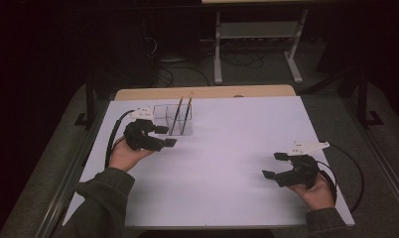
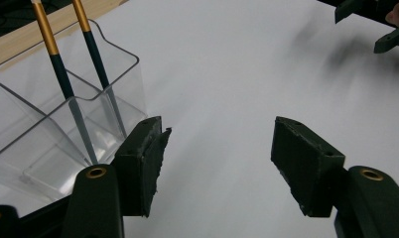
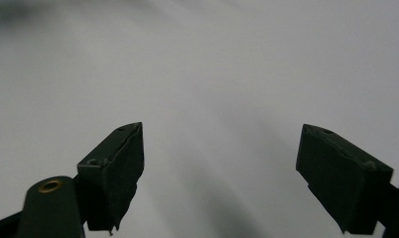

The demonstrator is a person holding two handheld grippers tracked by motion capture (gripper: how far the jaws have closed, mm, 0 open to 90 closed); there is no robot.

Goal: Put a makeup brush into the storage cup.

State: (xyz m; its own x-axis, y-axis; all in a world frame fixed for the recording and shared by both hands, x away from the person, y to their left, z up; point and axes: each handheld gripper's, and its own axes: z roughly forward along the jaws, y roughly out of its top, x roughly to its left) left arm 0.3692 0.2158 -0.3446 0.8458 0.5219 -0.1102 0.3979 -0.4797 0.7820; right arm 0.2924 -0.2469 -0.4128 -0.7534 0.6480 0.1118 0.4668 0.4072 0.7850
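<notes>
A clear plastic holder [image 1: 173,120] with compartments stands at the far left of the white table. Two brushes [image 1: 182,115] with gold and dark handles lean upright in it, side by side. My left gripper [image 1: 166,136] hovers just in front of the holder, open, with nothing between its jaws. In the left gripper view the holder [image 2: 53,134] sits to the left of my left gripper [image 2: 220,158], and the brushes [image 2: 63,74] stand in its rear cells. My right gripper [image 1: 274,165] rests open near the table's right front, with bare table between the jaws of my right gripper [image 3: 220,173].
The white table sheet [image 1: 222,148] spreads between the two hands. A wooden strip [image 1: 202,92] edges the far side. Beyond it stands a metal frame [image 1: 259,44] on a dark floor with cables. The other gripper [image 2: 381,25] shows at the top right of the left gripper view.
</notes>
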